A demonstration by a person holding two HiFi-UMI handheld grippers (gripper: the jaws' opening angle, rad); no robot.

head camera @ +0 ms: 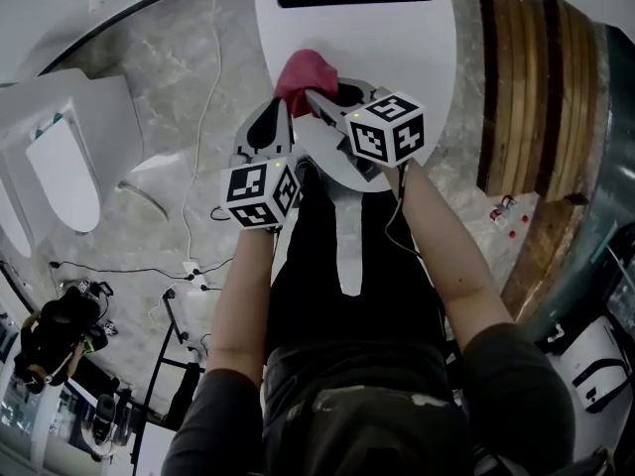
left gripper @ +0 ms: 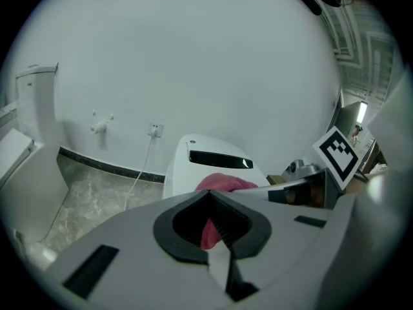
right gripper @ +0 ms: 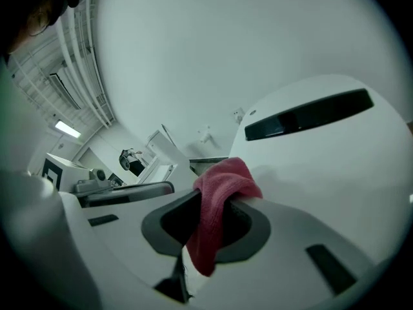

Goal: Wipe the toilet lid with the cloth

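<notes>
The crumpled pink-red terry cloth (right gripper: 222, 183) is pinched in the right hand-held gripper (right gripper: 218, 202), whose jaws are closed on the fabric, and a fold hangs down behind them. It is over the near part of the glossy white oval toilet lid (head camera: 397, 38). The left hand-held gripper (head camera: 276, 119) is just beside it, jaws pressed together on nothing; the cloth shows beyond them.

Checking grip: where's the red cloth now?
Head view, centre top: the cloth sits over the toilet lid, clamped in the right tongs, just ahead of the left tongs.
</notes>
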